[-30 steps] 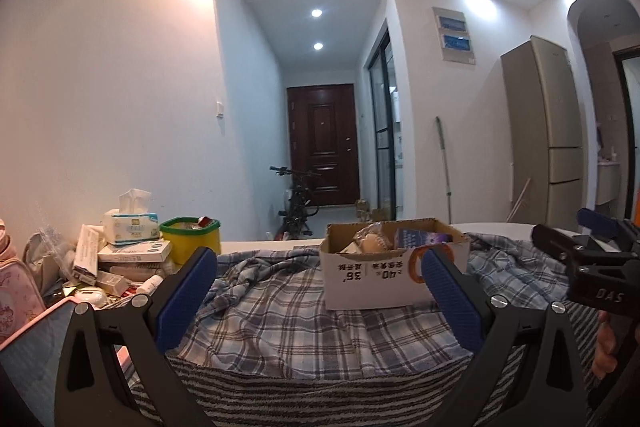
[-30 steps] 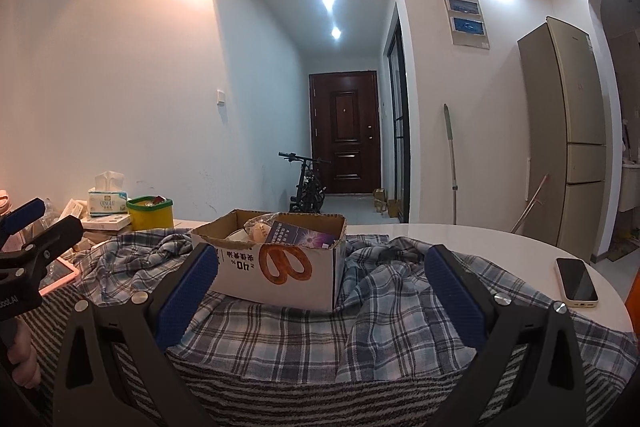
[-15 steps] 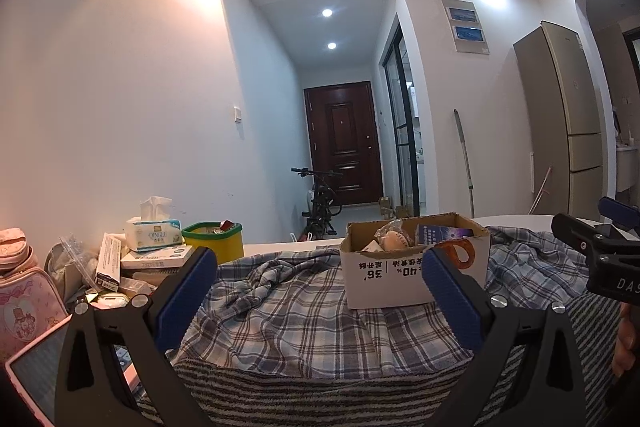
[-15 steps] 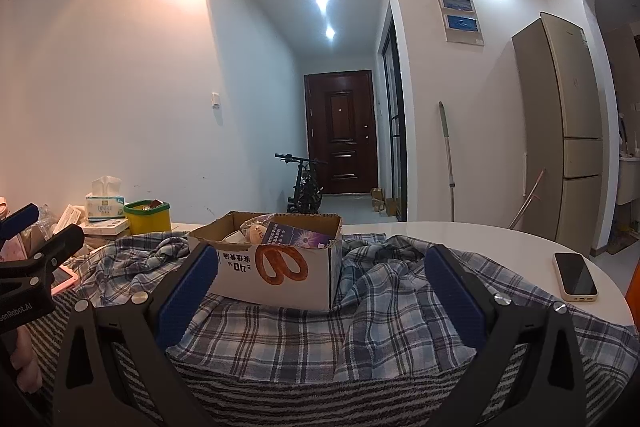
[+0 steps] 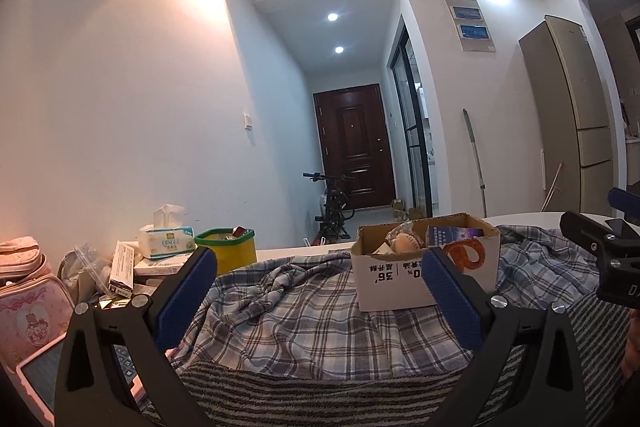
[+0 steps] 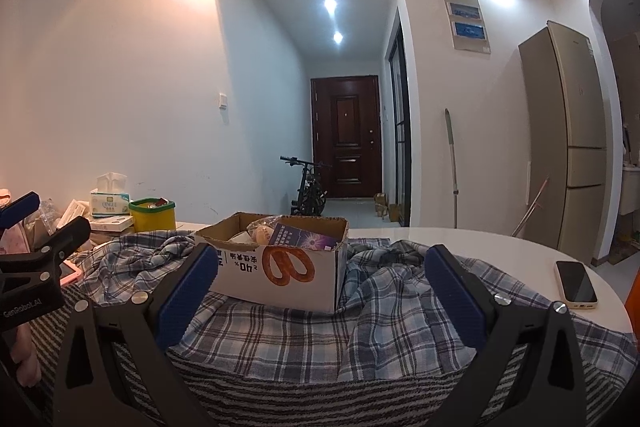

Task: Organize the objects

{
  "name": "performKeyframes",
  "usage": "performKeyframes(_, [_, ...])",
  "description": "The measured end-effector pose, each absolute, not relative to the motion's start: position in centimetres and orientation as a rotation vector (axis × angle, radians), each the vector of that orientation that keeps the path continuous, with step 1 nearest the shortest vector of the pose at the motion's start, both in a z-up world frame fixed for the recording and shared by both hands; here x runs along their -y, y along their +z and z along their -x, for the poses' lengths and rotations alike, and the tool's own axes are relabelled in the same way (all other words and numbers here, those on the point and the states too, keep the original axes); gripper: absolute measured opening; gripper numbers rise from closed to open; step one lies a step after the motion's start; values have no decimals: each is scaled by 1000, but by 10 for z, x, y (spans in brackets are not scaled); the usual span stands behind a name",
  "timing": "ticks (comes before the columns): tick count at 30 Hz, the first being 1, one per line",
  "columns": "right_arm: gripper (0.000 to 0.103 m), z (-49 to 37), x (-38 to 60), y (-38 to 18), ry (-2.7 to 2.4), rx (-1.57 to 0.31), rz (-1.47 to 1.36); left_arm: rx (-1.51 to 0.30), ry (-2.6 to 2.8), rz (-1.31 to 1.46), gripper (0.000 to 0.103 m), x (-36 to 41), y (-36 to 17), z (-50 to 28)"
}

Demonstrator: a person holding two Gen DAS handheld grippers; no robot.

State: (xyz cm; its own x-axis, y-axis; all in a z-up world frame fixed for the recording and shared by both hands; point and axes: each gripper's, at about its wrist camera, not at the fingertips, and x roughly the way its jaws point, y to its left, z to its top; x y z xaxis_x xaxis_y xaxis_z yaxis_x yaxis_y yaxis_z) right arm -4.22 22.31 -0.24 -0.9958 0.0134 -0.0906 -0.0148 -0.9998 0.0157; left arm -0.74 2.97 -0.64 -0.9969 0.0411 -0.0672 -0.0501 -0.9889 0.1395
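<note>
Both views drifted slightly vs 1 s ago. Your left gripper (image 5: 320, 291) & right gripper (image 6: 322, 287) gape, empty. Cardboard box (image 6: 280, 267) sits center-frame on plaid shirt (image 6: 380, 327), part-filled; left-edge clutter (image 5: 132, 267) prob. remains.

one cardboard box (image 6: 280, 269), one phone (image 6: 576, 281), one tissue box (image 5: 166, 242)

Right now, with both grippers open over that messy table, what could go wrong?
The box sits on a rumpled plaid shirt, not on bare table, so tugging the cloth could tip it and spill what is inside. The phone lies near the table's edge; dragged fabric or the right gripper might knock it off. By the left gripper, the stacked cartons look easy to topple.
</note>
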Motion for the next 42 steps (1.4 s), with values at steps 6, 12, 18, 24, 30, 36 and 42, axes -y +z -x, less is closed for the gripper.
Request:
performKeyframes(6, [103,38,-220,-2,3130,-13,107,-212,3086,100,103,-29,-7,8])
performKeyframes(12, [103,38,-223,-2,3123,-34,110,-210,3086,93,103,-30,-6,7])
performKeyframes(18, [103,38,-225,-1,3118,-34,113,-191,3083,92,103,-28,-6,8])
performKeyframes(24, [103,39,-226,-1,3117,-32,117,-188,3083,85,103,-27,-6,7])
performKeyframes(30, [103,39,-226,-2,3114,-32,123,-186,3083,85,103,-27,-6,6])
performKeyframes(36, [103,40,-225,-1,3112,-34,134,-195,3081,109,103,-31,-5,8])
performKeyframes(42, [103,40,-225,-2,3112,-33,127,-197,3081,112,103,-32,-6,8])
